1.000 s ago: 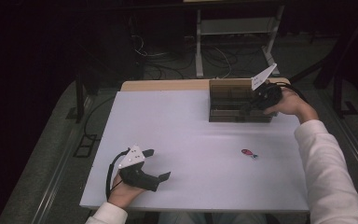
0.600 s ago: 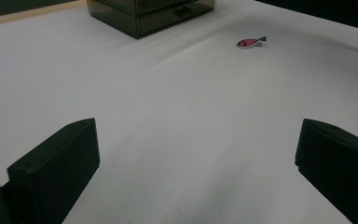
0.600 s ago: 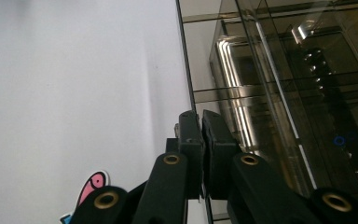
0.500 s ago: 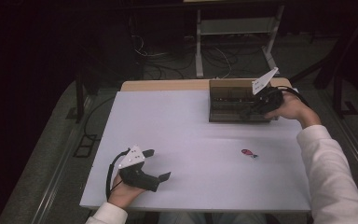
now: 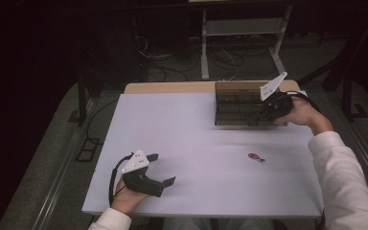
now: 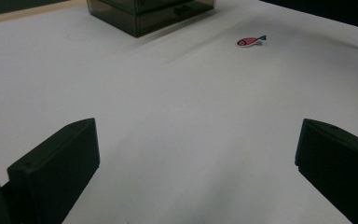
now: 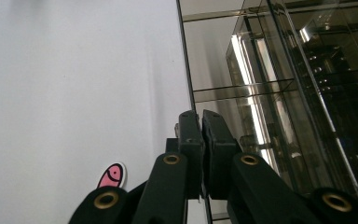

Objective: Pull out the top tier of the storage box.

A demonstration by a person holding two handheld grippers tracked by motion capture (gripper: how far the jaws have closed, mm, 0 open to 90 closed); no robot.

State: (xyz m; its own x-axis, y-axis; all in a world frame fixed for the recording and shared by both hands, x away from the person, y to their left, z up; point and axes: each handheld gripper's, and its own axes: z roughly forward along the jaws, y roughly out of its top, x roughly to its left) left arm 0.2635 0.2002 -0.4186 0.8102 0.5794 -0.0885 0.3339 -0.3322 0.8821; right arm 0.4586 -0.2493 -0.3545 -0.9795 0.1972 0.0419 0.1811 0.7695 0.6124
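At the table's (image 5: 182, 124) far right corner, the right gripper (image 5: 258, 116) is pressing its closed jaws against the front of the smoky clear drawer box (image 5: 237, 98) (a pink fish sticker (image 5: 256, 156) is lying nearby), while the left gripper (image 5: 160, 168) is resting near the front edge, jaws wide apart.

Pink fish sticker (image 5: 255, 156), smoky brown drawer box (image 5: 237, 103), white table (image 5: 182, 129).

A white table (image 5: 182, 139) carries a dark see-through drawer box (image 5: 237, 103) at its far right and a small pink fish clip (image 5: 255, 156) nearer.
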